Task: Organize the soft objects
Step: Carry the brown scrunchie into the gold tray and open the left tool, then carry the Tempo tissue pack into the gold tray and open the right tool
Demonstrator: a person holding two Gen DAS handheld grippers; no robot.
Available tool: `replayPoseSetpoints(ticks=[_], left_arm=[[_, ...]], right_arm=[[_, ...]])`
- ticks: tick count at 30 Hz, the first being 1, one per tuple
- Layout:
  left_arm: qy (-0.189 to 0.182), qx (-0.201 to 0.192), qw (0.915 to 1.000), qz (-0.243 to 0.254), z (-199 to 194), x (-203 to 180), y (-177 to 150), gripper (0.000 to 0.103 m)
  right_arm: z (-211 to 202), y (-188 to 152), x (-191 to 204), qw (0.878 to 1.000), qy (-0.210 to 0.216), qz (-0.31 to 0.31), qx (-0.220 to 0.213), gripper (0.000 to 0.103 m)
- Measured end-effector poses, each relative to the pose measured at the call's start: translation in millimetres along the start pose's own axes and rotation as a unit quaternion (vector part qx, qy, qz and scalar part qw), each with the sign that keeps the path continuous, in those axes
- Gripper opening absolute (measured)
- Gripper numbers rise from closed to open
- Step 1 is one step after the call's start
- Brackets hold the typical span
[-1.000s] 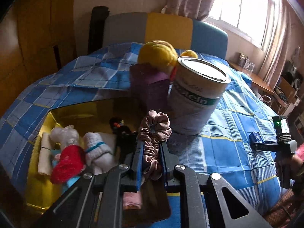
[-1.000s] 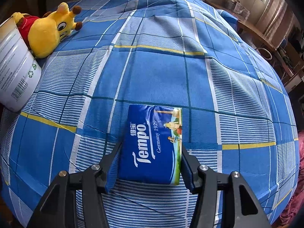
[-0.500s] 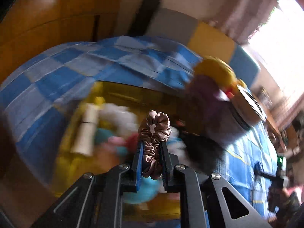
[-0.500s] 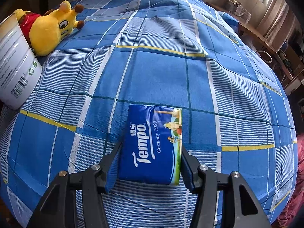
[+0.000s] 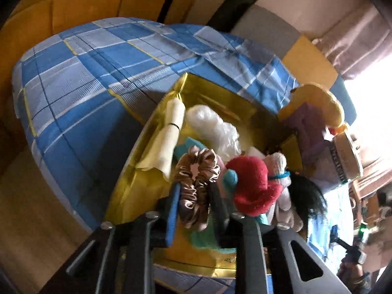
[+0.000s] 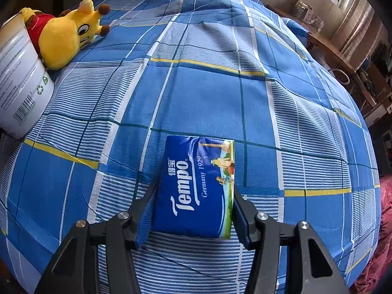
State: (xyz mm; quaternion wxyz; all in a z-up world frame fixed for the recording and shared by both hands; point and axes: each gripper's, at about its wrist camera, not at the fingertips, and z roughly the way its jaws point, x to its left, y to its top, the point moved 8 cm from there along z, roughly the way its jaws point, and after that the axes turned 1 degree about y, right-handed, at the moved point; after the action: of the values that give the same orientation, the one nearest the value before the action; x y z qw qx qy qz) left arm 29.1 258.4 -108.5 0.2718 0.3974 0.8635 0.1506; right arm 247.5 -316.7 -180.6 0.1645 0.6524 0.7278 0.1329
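My left gripper [image 5: 194, 188] is shut on a brown satin scrunchie [image 5: 196, 183] and holds it over a gold box [image 5: 137, 171] on the bed. The box holds a red knitted toy [image 5: 252, 183], a cream rolled cloth [image 5: 166, 142], a white plastic wrap [image 5: 215, 127], a white plush [image 5: 279, 166] and something black [image 5: 306, 196]. My right gripper [image 6: 193, 191] is shut on a blue Tempo tissue pack [image 6: 196, 183] just above the blue plaid bedsheet [image 6: 208, 85]. A yellow giraffe plush [image 6: 66, 34] lies at the far left.
A large white tin can [image 6: 19, 83] stands beside the giraffe plush; it also shows in the left wrist view [image 5: 345, 156] next to a purple box [image 5: 308, 127]. A headboard [image 5: 269, 34] stands behind the bed. A desk with clutter [image 6: 343, 56] is to the right.
My left gripper has swung left and tilted over the gold box with the scrunchie still held. My right gripper has kept the tissue pack and shifted slightly.
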Motion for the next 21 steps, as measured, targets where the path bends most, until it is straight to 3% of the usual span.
replayPoseSetpoints(ticks=[3, 10, 15, 21], left_arm=[[0.017, 0.001, 0.9996, 0.02, 7, -8, -3, 0.052], [0.074, -0.043, 0.9938, 0.072, -1, -15, 1, 0.052], [0.071, -0.072, 0.9889, 0.108, -13, -34, 3, 0.054], [0.049, -0.079, 0.9864, 0.136, -19, -59, 0, 0.056]], right_arm=[[0, 0, 0, 1.0, 0.001, 0.001, 0.0, 0.056], [2, 0, -1, 1.0, 0.004, 0.002, 0.002, 0.056], [2, 0, -3, 1.0, 0.007, 0.01, 0.004, 0.056], [3, 0, -2, 1.0, 0.002, 0.007, 0.003, 0.055]])
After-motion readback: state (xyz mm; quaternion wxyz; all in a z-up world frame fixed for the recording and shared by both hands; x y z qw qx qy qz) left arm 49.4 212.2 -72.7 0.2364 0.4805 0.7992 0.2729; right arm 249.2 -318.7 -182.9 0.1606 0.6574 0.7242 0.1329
